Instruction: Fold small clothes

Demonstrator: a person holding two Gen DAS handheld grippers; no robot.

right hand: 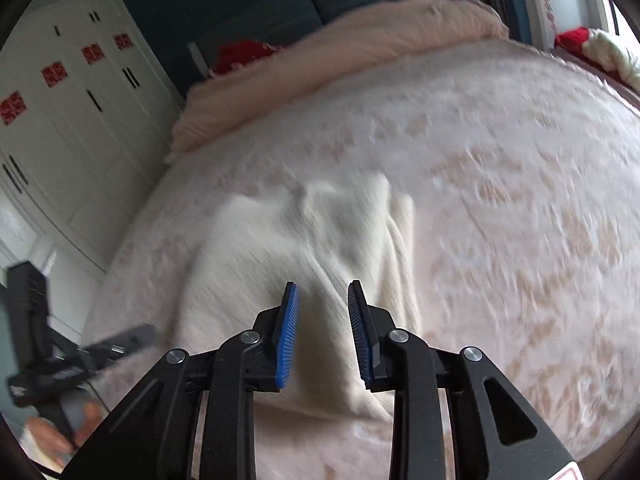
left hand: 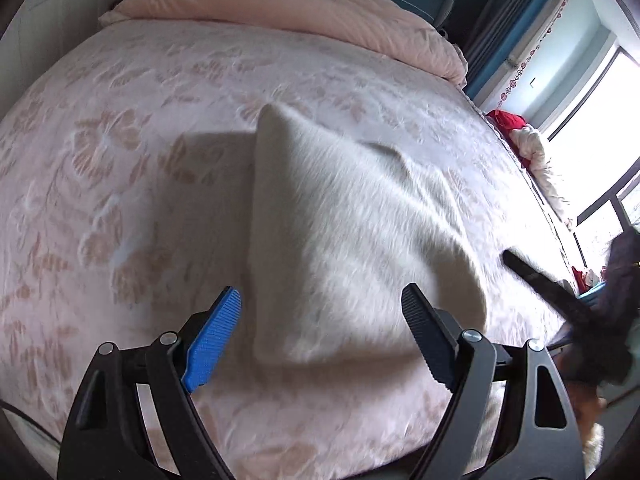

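The left gripper (left hand: 320, 312) stands wide apart with nothing between its pads, hanging above the near edge of the white fuzzy garment (left hand: 344, 232). The right gripper (right hand: 322, 312) has its jaws narrow but parted; the garment shows through the gap below them, and no pad presses on it. The garment lies folded and rumpled near the middle of the bed (left hand: 120, 184), on a pale floral bedspread. A pink folded quilt (left hand: 280, 8) lies along the far end of the bed, well apart from the garment, and nothing rests on or against the cloth itself. The left wrist view alone shows the bright window (left hand: 592, 120) and a red and white bundle (left hand: 520, 132) on the sill beside the bed, with one dark, blurred finger of the right gripper at its right edge. The right wrist view alone shows a white wardrobe (right hand: 72, 120) with red square stickers, doors closed, and the left gripper held in a hand (right hand: 64, 428) at lower left.
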